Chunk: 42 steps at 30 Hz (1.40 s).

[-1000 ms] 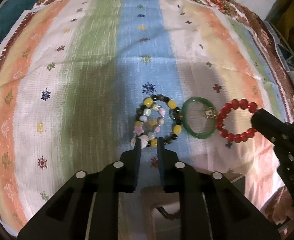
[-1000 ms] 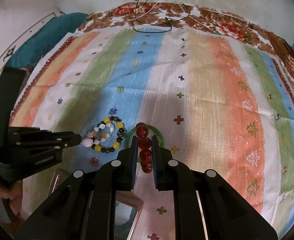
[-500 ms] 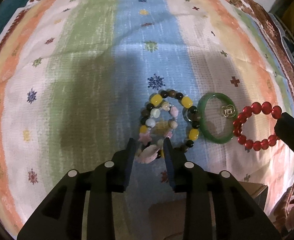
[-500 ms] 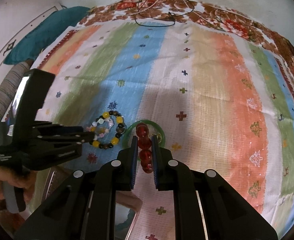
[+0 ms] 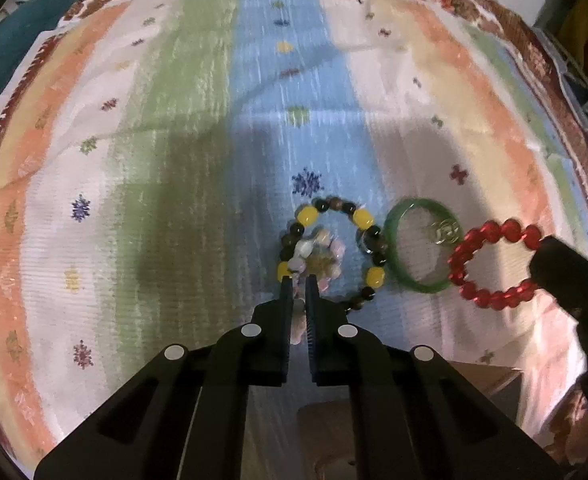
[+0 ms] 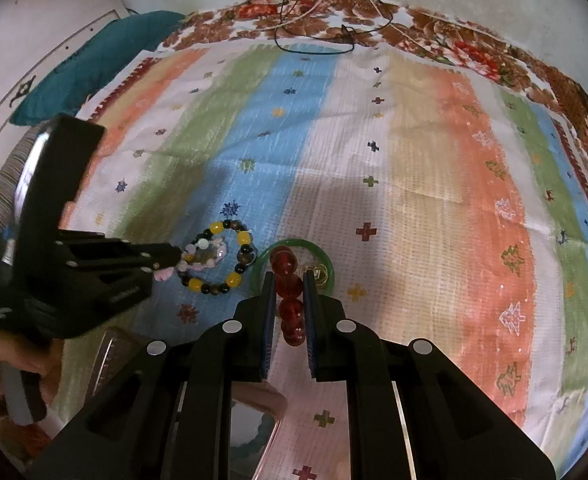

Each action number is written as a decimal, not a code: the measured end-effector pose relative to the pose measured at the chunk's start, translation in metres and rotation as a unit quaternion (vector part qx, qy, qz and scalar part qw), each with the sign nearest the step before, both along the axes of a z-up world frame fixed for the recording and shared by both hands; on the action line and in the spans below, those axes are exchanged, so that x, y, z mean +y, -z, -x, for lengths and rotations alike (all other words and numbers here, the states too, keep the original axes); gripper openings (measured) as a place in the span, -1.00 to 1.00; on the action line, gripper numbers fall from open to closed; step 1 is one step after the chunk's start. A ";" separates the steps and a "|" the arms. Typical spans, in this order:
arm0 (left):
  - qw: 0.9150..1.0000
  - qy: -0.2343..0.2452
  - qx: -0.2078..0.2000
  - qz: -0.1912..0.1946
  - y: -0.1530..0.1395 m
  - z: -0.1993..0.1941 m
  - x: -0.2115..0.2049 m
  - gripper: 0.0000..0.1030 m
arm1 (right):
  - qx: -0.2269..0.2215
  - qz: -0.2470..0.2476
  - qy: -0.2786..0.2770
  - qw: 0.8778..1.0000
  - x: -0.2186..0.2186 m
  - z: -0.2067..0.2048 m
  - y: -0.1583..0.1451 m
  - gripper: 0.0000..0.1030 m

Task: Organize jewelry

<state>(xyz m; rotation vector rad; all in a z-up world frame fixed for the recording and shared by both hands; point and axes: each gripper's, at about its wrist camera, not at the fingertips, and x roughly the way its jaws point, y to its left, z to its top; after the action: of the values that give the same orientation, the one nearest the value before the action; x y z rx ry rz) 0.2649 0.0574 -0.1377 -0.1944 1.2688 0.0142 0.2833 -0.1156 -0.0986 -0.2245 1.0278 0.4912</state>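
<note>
Three bracelets plus a green bangle [image 5: 414,276] laid in a row near the front edge of the striped cloth [image 5: 197,152]: yellow-and-dark beads [image 5: 368,222] ringing a pale pastel strand [image 5: 314,254], red glass beads [image 6: 287,292] rightmost. Left gripper [image 5: 298,284] just closed, pinching the pastel strand; right gripper [image 6: 289,280] clamped on the red beads. Pastel strand blurred, partly hidden behind the fingers.

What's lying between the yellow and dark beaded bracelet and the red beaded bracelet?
The green bangle, with a small gold ring inside it, seen in the left wrist view.
</note>
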 end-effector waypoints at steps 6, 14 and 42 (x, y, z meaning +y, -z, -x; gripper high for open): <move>0.999 -0.004 -0.025 0.020 -0.023 0.009 0.006 -0.88 | -0.003 -0.003 0.002 1.000 -0.001 0.003 -0.004 -0.73; 0.998 -0.004 -0.053 0.043 -0.049 0.020 0.003 -0.88 | -0.011 -0.010 0.000 1.000 0.001 0.013 -0.013 -0.73; 0.988 0.023 -0.148 0.031 -0.124 0.097 -0.026 -0.88 | -0.067 -0.040 0.021 0.997 -0.033 0.062 -0.056 -0.73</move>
<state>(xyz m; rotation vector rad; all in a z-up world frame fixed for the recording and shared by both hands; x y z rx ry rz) 0.1682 0.0310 -0.0141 -0.2112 0.9780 -0.0912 0.2211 -0.1487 -0.0422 -0.1620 0.8775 0.4729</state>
